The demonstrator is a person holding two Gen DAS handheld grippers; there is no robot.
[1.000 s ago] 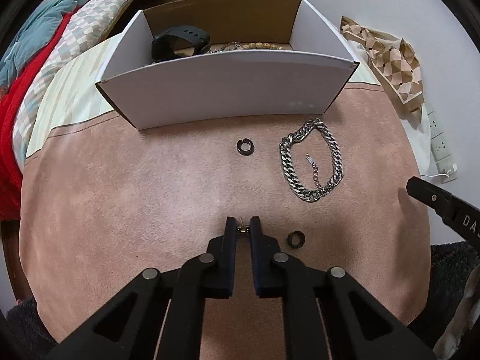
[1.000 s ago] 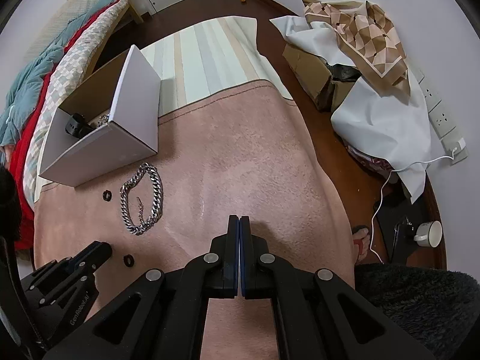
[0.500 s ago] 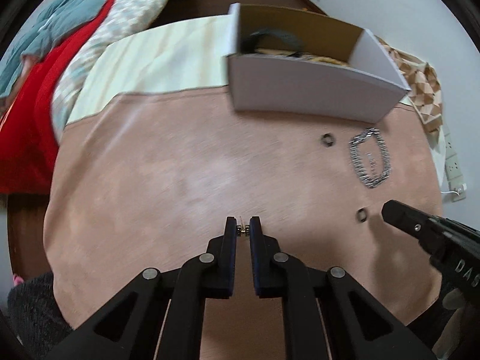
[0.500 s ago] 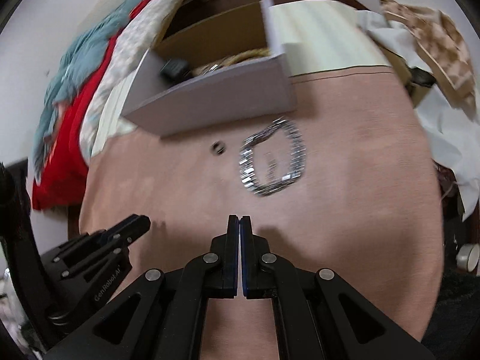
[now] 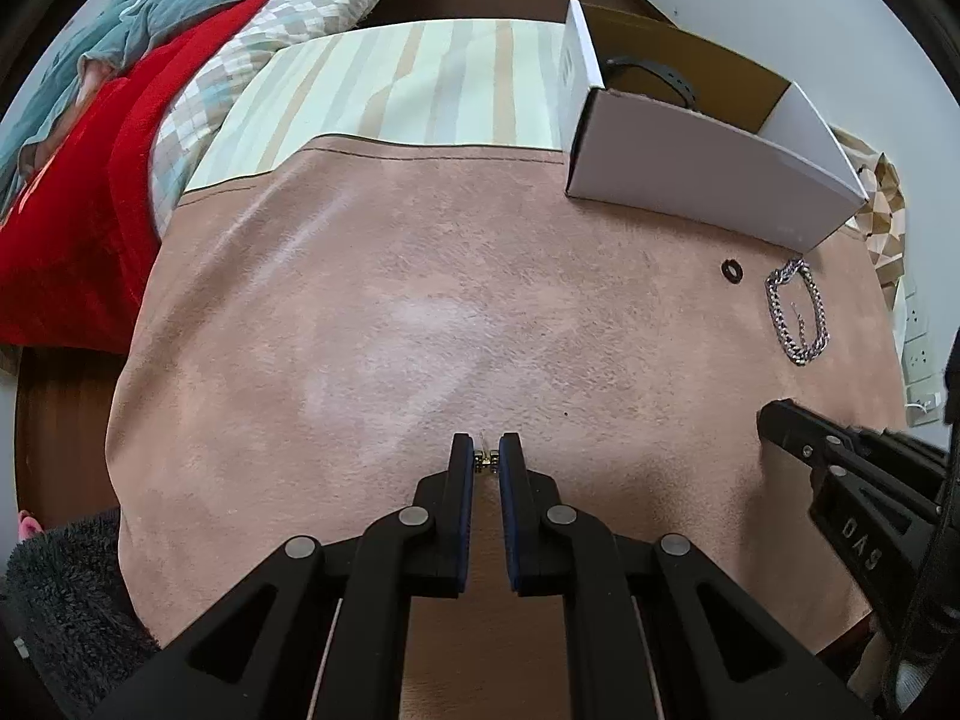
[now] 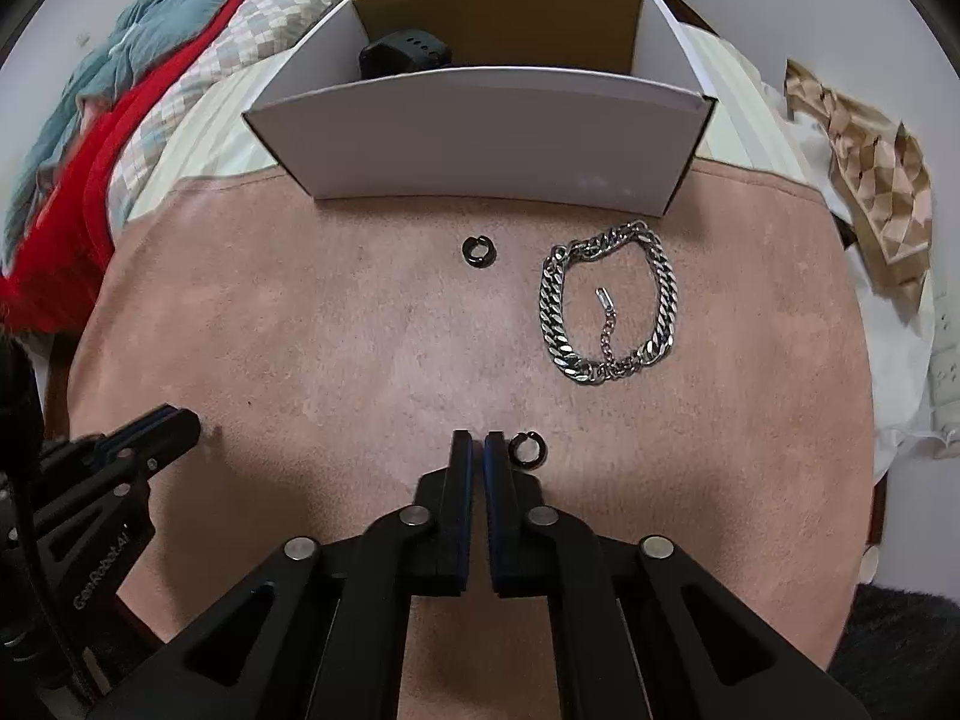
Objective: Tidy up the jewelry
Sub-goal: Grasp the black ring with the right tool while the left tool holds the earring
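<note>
My left gripper [image 5: 485, 459] is shut on a small gold earring [image 5: 485, 459], held over the pink cloth [image 5: 420, 330]. My right gripper [image 6: 470, 450] is slightly parted and holds nothing; a black ring [image 6: 527, 450] lies just right of its tip. A second black ring [image 6: 477, 251] and a silver chain bracelet [image 6: 609, 312] lie in front of the white box [image 6: 480, 138], which holds a black watch [image 6: 405, 54]. In the left wrist view the box [image 5: 708, 174], ring [image 5: 732, 270] and bracelet [image 5: 798, 318] sit at the far right.
A red and teal blanket [image 5: 90, 90] lies at the left. A striped cloth [image 5: 390, 84] lies behind the pink one. A patterned bag [image 6: 870, 168] and wall sockets [image 5: 918, 348] are at the right. A dark fluffy rug [image 5: 66, 588] is at the lower left.
My left gripper has swung left with the earring, so the box and bracelet moved to the right of its view. My right gripper turned toward the box, came beside the near ring and parted slightly.
</note>
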